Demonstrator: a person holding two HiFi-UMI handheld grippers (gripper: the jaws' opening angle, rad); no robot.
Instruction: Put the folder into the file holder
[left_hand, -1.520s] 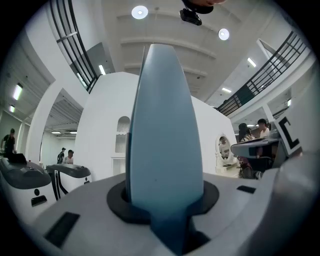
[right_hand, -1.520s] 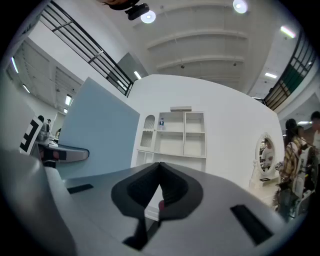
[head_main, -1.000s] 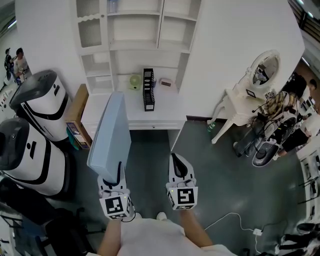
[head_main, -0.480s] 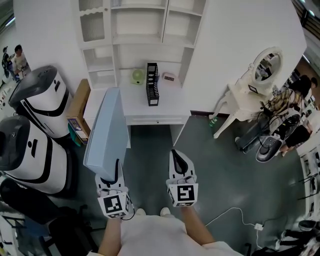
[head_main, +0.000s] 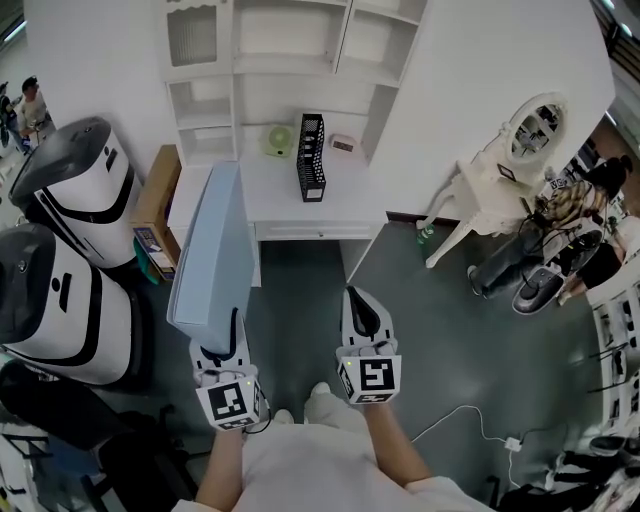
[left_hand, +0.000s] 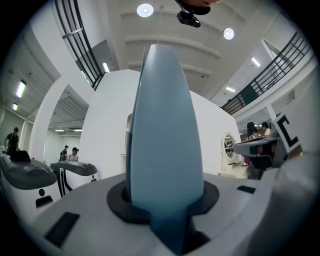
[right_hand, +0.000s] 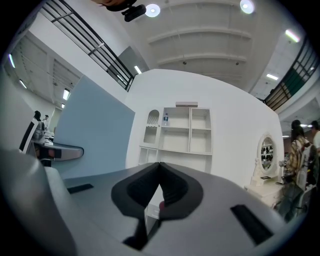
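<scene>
My left gripper (head_main: 236, 335) pinches blue folder (head_main: 212, 245) upright; right gripper (head_main: 360, 305) jaws together, seemingly empty; file holder (head_main: 311, 158) on desk (head_main: 280, 205).

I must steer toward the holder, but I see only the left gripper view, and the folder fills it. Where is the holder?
Observer: The holder stands on a white desk, ahead of you and to the right of the far end of the folder.
Operator: Thank you. Do the right tongs carry something?
Observer: No. The right tongs are shut and empty, and they point toward the desk.
Operator: Is anything close to the holder?
Observer: Yes. A small green thing stands on the desk just left of it.
</scene>
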